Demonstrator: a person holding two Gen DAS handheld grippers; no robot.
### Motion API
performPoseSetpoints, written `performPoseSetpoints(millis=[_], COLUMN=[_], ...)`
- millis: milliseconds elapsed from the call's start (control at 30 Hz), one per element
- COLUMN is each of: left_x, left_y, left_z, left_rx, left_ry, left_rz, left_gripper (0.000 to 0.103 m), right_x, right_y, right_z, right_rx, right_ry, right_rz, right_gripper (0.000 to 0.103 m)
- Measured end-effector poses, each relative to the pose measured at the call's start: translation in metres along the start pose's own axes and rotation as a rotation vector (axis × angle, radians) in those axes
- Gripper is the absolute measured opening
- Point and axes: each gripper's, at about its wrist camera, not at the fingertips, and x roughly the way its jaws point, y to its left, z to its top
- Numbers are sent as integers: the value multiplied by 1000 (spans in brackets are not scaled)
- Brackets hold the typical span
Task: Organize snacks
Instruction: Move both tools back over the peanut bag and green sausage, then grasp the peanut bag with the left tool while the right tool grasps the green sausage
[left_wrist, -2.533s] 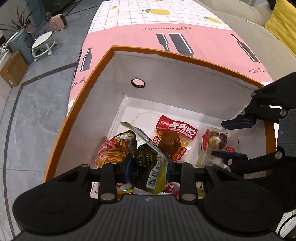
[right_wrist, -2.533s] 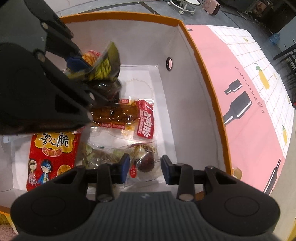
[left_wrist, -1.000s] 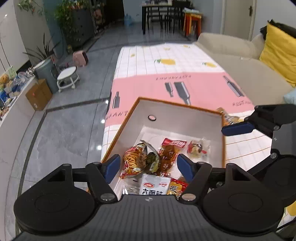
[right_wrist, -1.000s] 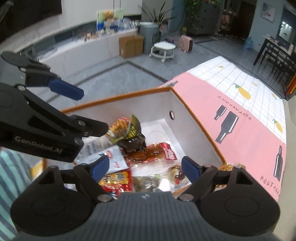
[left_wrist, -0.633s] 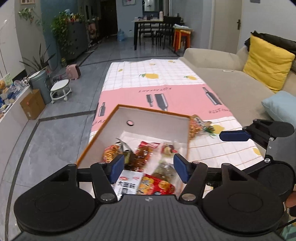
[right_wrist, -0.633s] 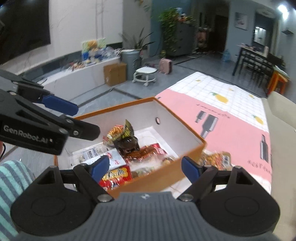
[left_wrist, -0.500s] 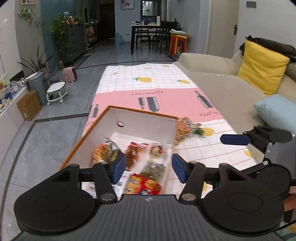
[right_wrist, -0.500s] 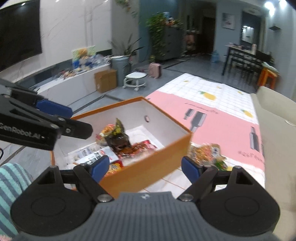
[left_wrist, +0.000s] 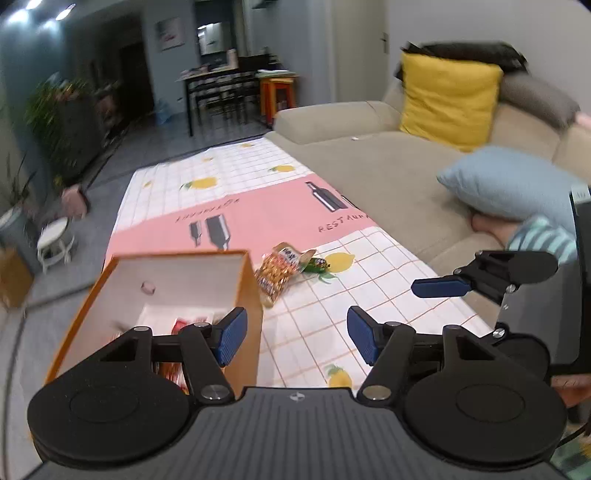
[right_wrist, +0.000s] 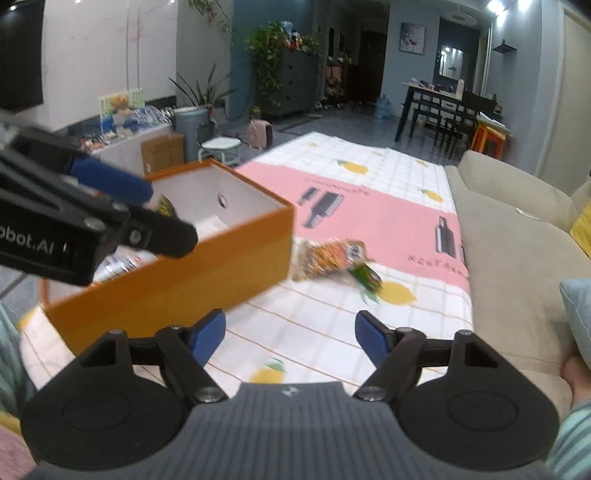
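Lying beside the rectangular orange box (left_wrist: 255, 295): 2 crinkly snack packets (left_wrist: 277, 272); checkered tablecloth (left_wrist: 332, 321) beneath.

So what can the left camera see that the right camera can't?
Only the left wrist view shows the yellow cushion and the whole blue pillow on the sofa. Only the right wrist view shows the box's orange outside wall, the big leafy plant and the cardboard carton. Both show the orange box, the snack packets lying beside it on the lemon tablecloth, and both open grippers: left, right.
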Motion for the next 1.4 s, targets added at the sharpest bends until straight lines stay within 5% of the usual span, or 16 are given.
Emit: performPoseSetpoints(millis=[300,700,1133,1400], left_x=[70,159,212,228], left_y=[-23,-33,-22,-16], left_z=[20,36,50,52], left_rx=[182,340,413,426], left_ry=[61,147,258,297], left_rz=[20,55,21,5], left_gripper=[73,73,68,67], right_x=[48,119,198,229], right_y=[-50,-104,-120,-122], right_z=[-3,-1,16,19], right_rx=[-13,-69,-110,-79], right_ry=[55,37,62,105], right_rz=[-46,17,87,130], right_gripper=[60,57,49,25])
